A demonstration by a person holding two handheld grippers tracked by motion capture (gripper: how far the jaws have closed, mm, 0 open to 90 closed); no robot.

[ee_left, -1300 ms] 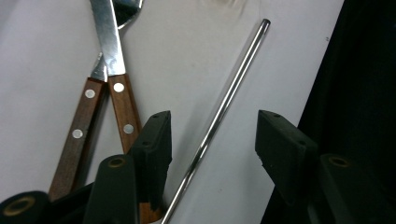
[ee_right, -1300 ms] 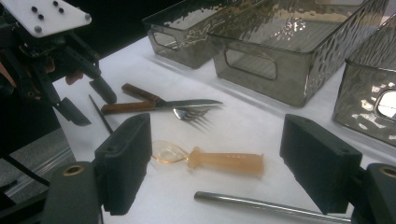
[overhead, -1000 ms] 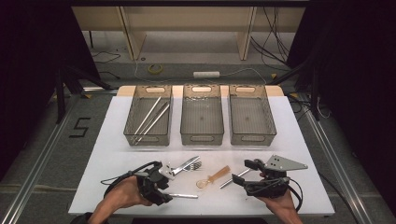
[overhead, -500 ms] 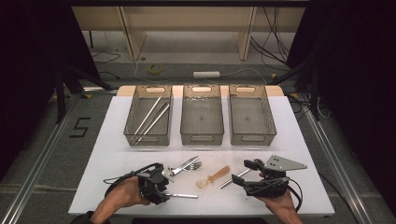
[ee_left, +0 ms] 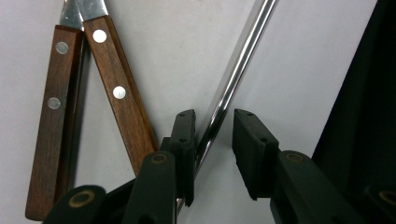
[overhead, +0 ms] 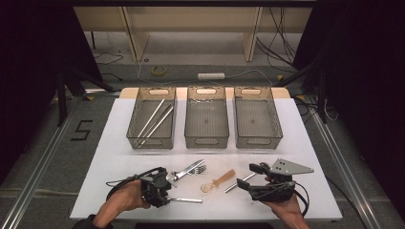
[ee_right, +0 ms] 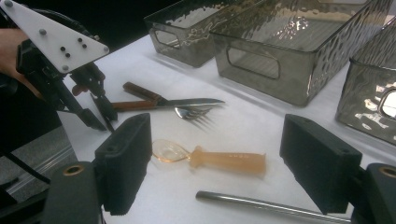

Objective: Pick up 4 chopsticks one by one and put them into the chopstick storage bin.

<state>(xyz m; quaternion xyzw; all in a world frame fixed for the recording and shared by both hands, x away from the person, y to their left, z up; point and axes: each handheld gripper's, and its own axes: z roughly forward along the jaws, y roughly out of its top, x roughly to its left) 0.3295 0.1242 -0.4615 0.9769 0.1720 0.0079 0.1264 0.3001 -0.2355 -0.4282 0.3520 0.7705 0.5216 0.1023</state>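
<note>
Our left gripper (ee_left: pixel 212 156) has just been narrowing its black jaws around a shiny, slim steel rod (ee_left: pixel 236 70) lying on the white table (overhead: pixel 315 157). The rod touches one pad while a gap remains at the other, so the pick-up looks close but not yet secured. Just beside the rod lie two wood-handled utensils (ee_left: pixel 116 93). Our right gripper (ee_right: pixel 229 172) hovers wide open above a translucent orange plastic spoon (ee_right: pixel 219 160).

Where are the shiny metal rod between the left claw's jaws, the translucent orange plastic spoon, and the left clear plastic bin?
shiny metal rod (ee_left: pixel 236 65), left gripper view, mid-shaft
translucent orange plastic spoon (ee_right: pixel 229 161), right gripper view, handle
left clear plastic bin (overhead: pixel 152 141), high view, near wall
</note>
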